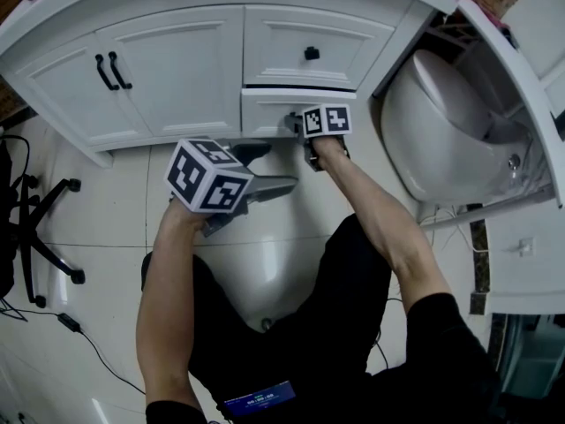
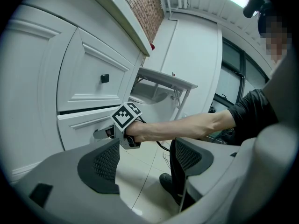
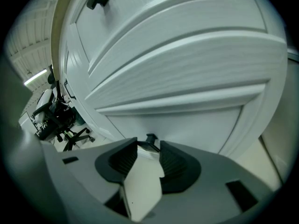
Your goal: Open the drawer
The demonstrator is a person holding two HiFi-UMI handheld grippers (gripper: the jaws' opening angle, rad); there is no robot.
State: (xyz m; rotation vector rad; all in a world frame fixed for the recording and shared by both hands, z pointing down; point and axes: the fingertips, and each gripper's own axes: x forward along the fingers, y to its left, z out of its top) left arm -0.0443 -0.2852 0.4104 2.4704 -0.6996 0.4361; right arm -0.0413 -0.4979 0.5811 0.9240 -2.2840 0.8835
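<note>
The lower white drawer (image 1: 269,113) of the vanity stands a little way out, with a dark gap above its front. My right gripper (image 1: 297,124) reaches to its front. In the right gripper view the small black knob (image 3: 151,138) sits between the tips of the narrow-set jaws, so my right gripper (image 3: 149,146) is shut on it. The upper drawer (image 1: 309,34) is closed, with its own black knob (image 1: 311,53). My left gripper (image 1: 275,168) hangs over the floor tiles short of the cabinet, open and holding nothing. From the left gripper (image 2: 145,150) view I see the right gripper (image 2: 100,133) at the drawer front (image 2: 77,125).
Two cabinet doors with black handles (image 1: 110,71) stand left of the drawers. A white rounded ceramic fixture (image 1: 441,131) is close on the right. An office chair base (image 1: 44,228) and a cable (image 1: 79,334) lie on the tiles at the left.
</note>
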